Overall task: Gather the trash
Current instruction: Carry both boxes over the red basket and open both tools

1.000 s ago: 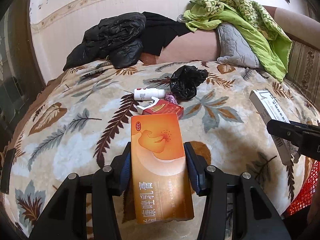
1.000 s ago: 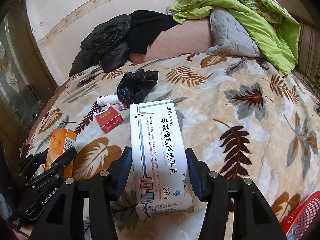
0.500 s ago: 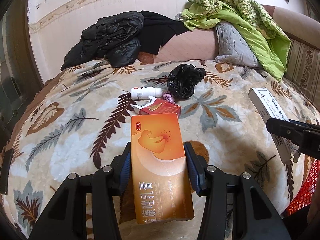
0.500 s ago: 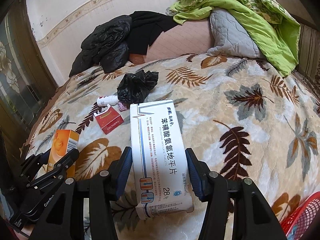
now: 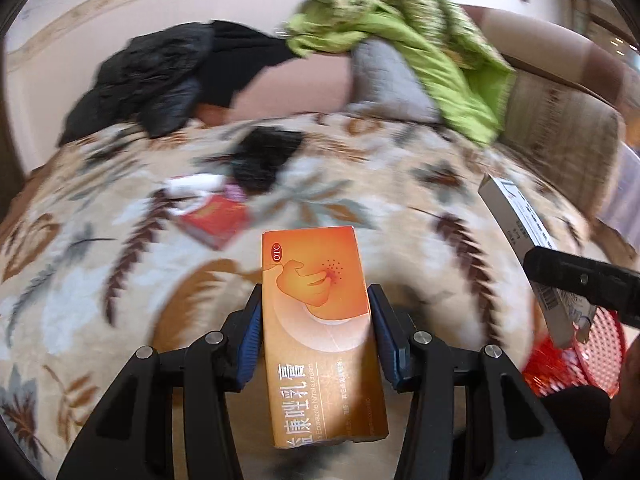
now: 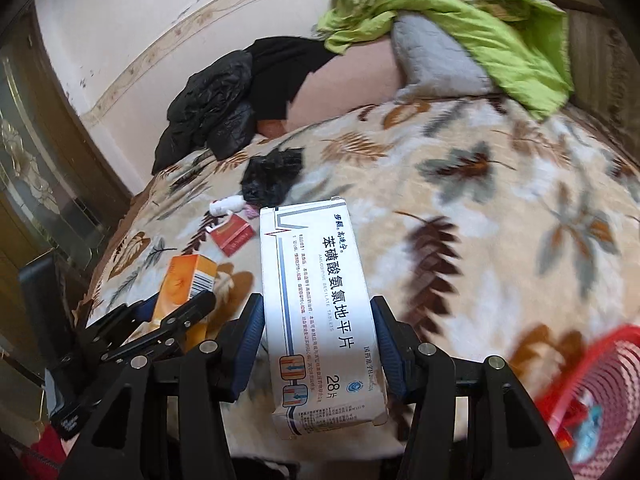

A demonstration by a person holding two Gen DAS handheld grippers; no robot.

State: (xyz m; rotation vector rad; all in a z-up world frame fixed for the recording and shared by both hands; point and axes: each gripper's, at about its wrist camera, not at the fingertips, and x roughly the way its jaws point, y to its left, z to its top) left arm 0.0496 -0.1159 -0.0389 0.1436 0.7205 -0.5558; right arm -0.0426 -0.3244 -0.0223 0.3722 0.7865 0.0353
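Note:
My left gripper (image 5: 316,312) is shut on an orange medicine box (image 5: 320,320) and holds it above the leaf-patterned bed. My right gripper (image 6: 318,320) is shut on a white medicine box (image 6: 320,304), also above the bed; that box shows at the right of the left wrist view (image 5: 520,236). The orange box shows at the left of the right wrist view (image 6: 184,284). A red mesh basket (image 6: 600,392) sits at the lower right, also in the left wrist view (image 5: 588,348). On the bed lie a red pack (image 6: 232,236), a white bottle (image 6: 226,205) and a black plastic bag (image 6: 272,176).
Black jackets (image 6: 212,108), a grey pillow (image 6: 436,56) and a green blanket (image 6: 460,8) are piled at the head of the bed by the wall. A glass-panelled door (image 6: 36,184) stands at the left. The bed's leaf blanket (image 6: 480,220) fills the middle.
Both grippers have swung right toward the red basket, still holding their boxes. The basket is now larger in both views; the items on the bed have slid left.

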